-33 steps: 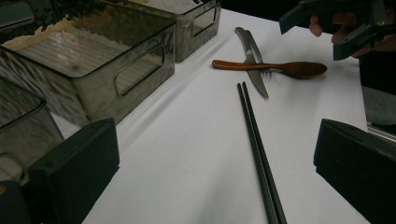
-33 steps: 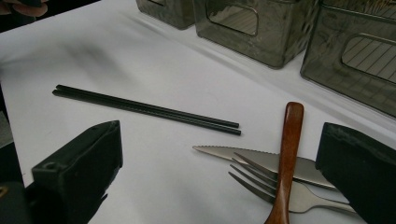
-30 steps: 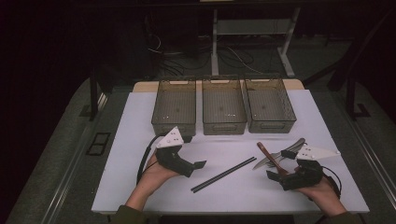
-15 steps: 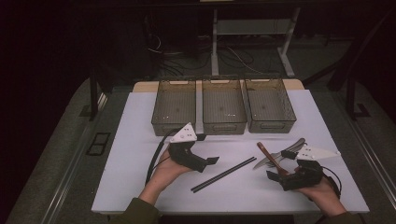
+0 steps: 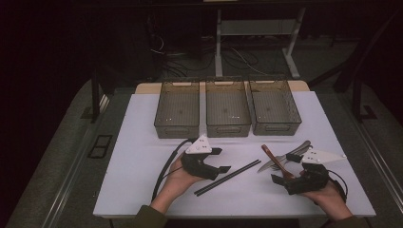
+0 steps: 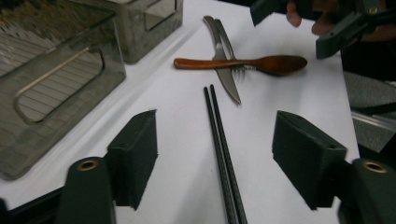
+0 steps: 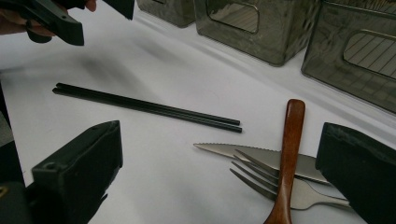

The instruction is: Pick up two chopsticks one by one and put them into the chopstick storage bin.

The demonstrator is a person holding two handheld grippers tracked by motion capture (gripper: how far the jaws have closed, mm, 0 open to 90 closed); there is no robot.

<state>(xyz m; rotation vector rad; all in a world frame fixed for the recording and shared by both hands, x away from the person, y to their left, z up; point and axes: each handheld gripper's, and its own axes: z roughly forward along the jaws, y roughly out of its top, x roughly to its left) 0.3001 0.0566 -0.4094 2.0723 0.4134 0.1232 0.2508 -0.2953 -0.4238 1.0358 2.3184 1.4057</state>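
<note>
A pair of thin black chopsticks (image 6: 223, 154) lies side by side on the white surface (image 5: 142, 142), between the pads of the left gripper (image 5: 219, 160), whose jaws have just been closing and do not yet touch it, in a dark room.

I see open white table (image 5: 142, 156) to the left of my left claw (image 6: 215, 154), and more bare surface along the near edge between both hands. The black chopsticks (image 5: 227, 177) lie between that claw's jaws, which have just been closing, with room on either side. Three grey bins (image 5: 227, 107) wall off the far side. Near my right claw (image 7: 215, 177), the wooden spoon (image 7: 289, 154) lies across the knife (image 7: 233, 150) and fork (image 7: 261, 179), crowding that corner.
</note>
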